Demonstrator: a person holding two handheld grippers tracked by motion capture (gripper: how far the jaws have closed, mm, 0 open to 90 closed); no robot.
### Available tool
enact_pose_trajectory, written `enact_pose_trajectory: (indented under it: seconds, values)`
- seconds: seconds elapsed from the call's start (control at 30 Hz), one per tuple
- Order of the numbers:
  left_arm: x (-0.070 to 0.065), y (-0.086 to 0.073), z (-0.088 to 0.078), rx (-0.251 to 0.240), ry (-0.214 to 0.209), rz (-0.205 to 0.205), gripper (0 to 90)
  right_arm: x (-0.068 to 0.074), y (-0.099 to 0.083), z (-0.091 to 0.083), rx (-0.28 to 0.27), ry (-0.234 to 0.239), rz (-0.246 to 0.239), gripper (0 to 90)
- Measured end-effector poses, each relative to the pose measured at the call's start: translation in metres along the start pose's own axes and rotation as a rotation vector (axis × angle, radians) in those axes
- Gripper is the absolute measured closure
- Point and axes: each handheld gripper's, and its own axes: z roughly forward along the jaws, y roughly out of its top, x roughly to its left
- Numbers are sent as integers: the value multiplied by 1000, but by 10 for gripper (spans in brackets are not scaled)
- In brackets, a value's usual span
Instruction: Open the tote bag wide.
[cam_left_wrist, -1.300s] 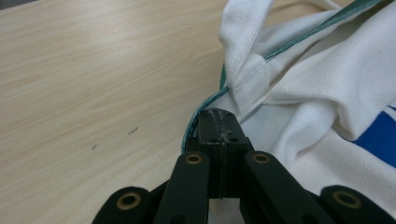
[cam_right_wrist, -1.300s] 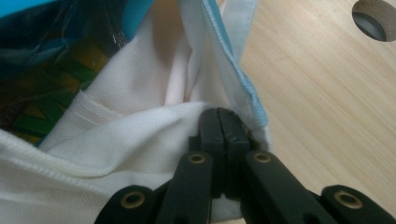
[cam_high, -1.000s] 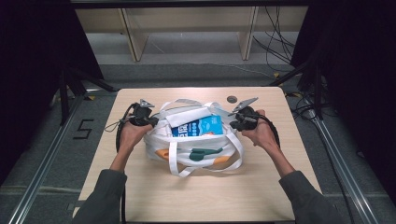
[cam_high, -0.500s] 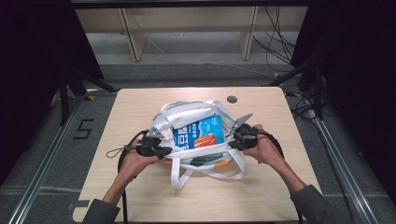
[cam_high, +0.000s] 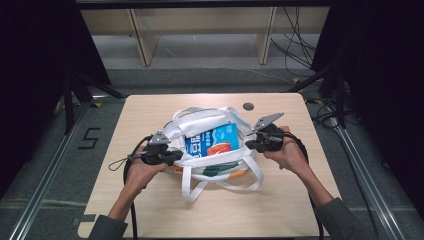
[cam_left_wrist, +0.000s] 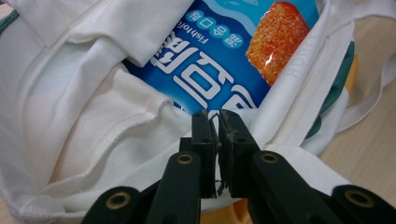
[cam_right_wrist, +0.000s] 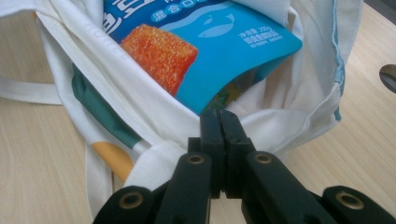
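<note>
The table (cam_high: 150, 210) is evenly lit from overhead, while its surroundings are left in deep darkness. Soft shadows are cast beneath the white bag (cam_high: 200, 125). In both gripper views, the nearest jaw parts are rendered slightly soft.

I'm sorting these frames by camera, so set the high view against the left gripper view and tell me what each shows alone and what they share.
High view alone: the whole wooden table, both forearms, the right claw at the white tote bag's right edge, the bag's looped straps, a dark round disc on the table, and shelving behind.

Left gripper view alone: the left claw's black jaws up close, nearly together, with a thin fold of the bag's fabric seemingly pinched between them, and the print on the blue snack packet.

Shared: the bag, the packet inside it, and the left claw at the bag's edge.
</note>
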Motion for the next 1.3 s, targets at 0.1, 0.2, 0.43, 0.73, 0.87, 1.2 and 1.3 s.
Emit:
enact_pose_trajectory:
  seconds: [0.1,0.2,0.43,0.73,0.87,1.2,1.3]
  values:
    - [-2,2,-3,-8,-8,-3,807,-1,0,0,-21,-1,-34,892]
    - [-2,2,-4,-21,-11,-6,775,0,1,-2,-37,-3,-24,882]
    - [-4,1,-7,-29,-14,-30,700,-3,0,-8,-47,-5,-10,843]
    - [-8,2,-11,-63,-33,-33,621,-1,-2,-12,-75,-21,19,814]
    - [-6,0,-12,-56,-39,-36,608,-2,-4,-16,-84,-24,22,796]
    - [-10,1,-20,-110,-55,-48,487,-5,-11,-26,-126,-46,36,698]
    - [-10,1,-21,-112,-53,-56,430,-6,-12,-30,-119,-38,36,667]
